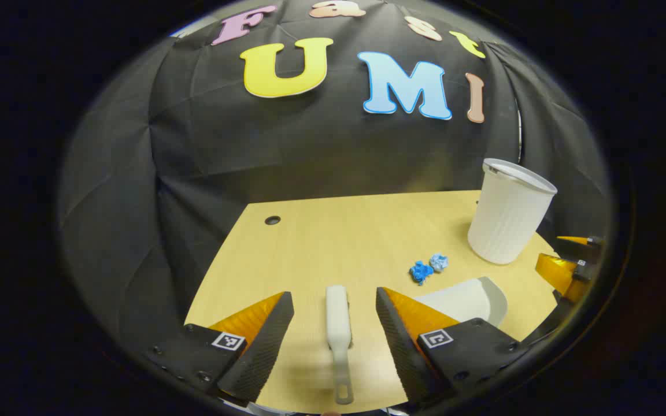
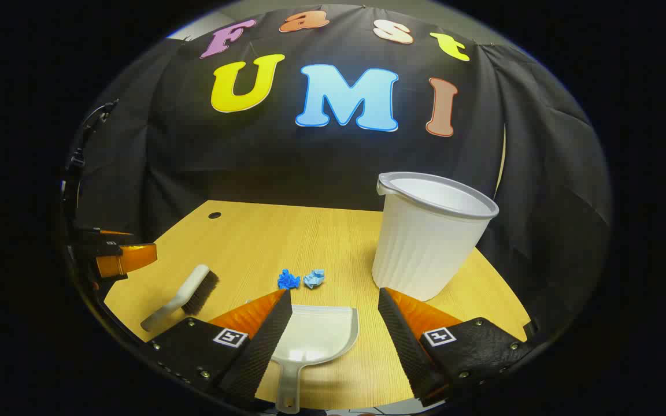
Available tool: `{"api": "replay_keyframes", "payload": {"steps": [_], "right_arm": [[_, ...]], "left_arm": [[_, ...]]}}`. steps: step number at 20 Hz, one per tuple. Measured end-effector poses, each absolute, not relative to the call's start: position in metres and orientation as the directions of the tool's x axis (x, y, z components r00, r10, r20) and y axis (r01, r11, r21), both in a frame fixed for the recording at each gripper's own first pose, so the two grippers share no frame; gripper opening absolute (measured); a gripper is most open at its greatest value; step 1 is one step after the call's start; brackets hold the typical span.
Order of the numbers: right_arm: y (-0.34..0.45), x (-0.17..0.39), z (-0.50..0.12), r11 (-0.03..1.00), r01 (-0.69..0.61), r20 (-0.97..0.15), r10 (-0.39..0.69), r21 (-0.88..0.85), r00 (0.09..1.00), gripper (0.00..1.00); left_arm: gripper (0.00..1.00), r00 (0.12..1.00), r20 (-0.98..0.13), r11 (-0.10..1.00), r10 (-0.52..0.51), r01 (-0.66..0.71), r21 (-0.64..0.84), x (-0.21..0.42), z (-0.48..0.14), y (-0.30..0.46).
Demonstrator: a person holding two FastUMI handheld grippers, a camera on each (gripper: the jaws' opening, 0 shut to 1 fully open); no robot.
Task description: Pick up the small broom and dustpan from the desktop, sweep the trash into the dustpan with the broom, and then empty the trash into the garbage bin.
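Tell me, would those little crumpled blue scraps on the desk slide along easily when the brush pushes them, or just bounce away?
The two blue scraps look like crumpled paper, so probably very light; the broom should shift them with little effort. Their lumpy shapes suggest they may tumble or skip rather than slide straight across the smooth wooden desk. They lie just beyond the dustpan, so a short push may do.

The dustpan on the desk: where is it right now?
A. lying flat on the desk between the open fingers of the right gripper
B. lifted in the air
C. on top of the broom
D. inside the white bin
A: the dustpan lies flat on the desk, with the right gripper open around its handle and touching nothing.
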State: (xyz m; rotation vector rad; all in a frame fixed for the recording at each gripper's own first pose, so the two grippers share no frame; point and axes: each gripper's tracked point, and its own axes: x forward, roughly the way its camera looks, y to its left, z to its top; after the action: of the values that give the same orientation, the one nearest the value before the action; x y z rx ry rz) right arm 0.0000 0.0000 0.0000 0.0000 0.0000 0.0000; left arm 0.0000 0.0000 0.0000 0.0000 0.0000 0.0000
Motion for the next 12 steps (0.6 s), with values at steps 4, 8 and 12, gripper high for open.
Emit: {"api": "replay_keyframes", "payload": {"steps": [4, 8, 12], "right_arm": [[0.001, 0.004, -0.001, 1.0, 0.005, -0.013, -0.005, 0.007, 1.0, 0.94], [0.002, 0.006, -0.008, 1.0, 0.011, -0.032, -0.01, 0.013, 0.999, 0.95], [0.004, 0.006, -0.02, 1.0, 0.007, -0.073, -0.005, 0.023, 0.997, 0.94]], "left_arm": [[0.95, 1.0, -0.026, 1.0, 0.004, -0.004, -0.013, 0.006, -0.006, 0.005], [0.93, 0.998, -0.064, 1.0, -0.003, 0.002, -0.013, 0.009, -0.015, 0.006], [0.95, 0.994, -0.112, 1.0, -0.013, 0.012, -0.003, 0.012, -0.031, 0.002]]}}
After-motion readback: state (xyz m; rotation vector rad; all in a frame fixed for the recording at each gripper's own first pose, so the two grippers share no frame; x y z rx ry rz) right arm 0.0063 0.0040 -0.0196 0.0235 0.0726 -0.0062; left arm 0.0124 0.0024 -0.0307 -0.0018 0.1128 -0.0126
